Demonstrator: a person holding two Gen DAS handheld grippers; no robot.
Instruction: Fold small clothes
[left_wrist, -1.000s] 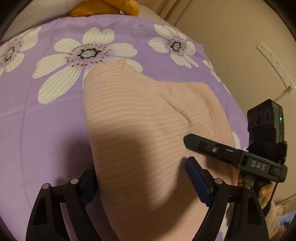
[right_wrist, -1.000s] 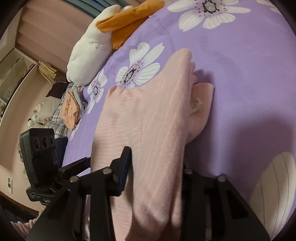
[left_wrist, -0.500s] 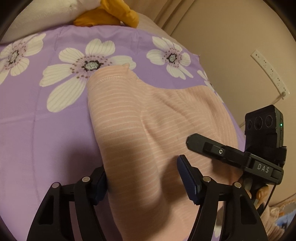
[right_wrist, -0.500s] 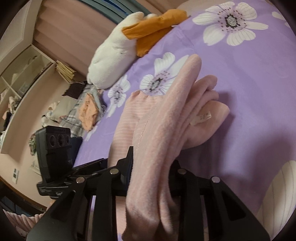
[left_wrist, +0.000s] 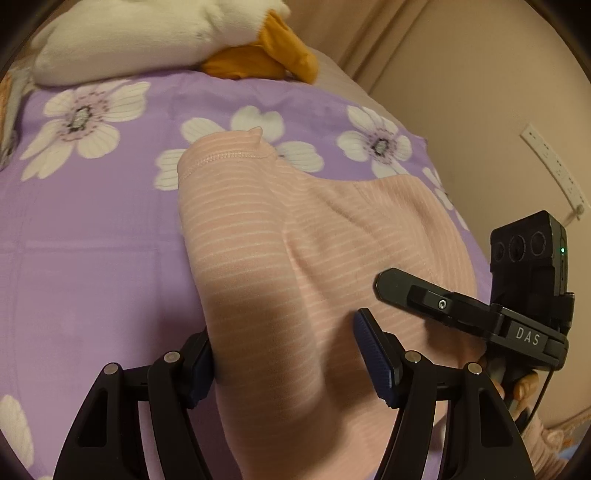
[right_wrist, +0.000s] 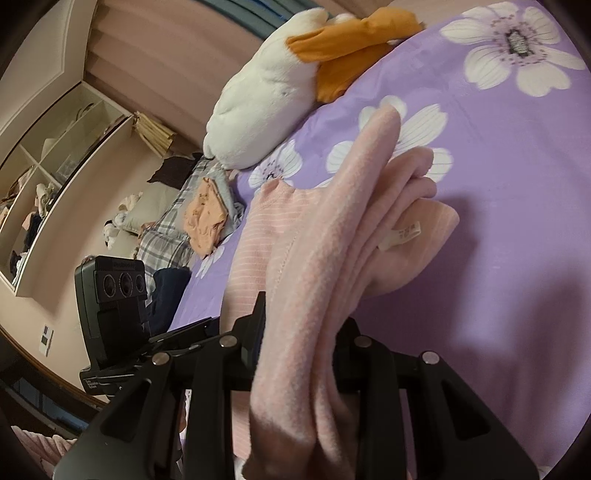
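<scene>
A pink garment with thin white stripes (left_wrist: 288, 251) lies on the purple flowered bedspread (left_wrist: 92, 240), its near end lifted. My left gripper (left_wrist: 284, 354) has its jaws around the near edge, pressing on the bunched cloth. My right gripper (right_wrist: 303, 332) is shut on a thick bunch of the same garment (right_wrist: 332, 229), which hangs folded between its fingers with a white label (right_wrist: 400, 236) showing. The right gripper also shows in the left wrist view (left_wrist: 391, 286), at the right, above the cloth.
A white and orange plush toy (left_wrist: 166, 40) lies at the head of the bed. A pile of other clothes (right_wrist: 199, 218) lies at the bed's far left. A wall with a power strip (left_wrist: 554, 166) is close on the right. Shelves (right_wrist: 48, 173) stand beyond.
Both grippers have lifted and drawn back with the garment's near end. The left jaws have narrowed on the cloth. The cloth in the right gripper has bunched tighter.
</scene>
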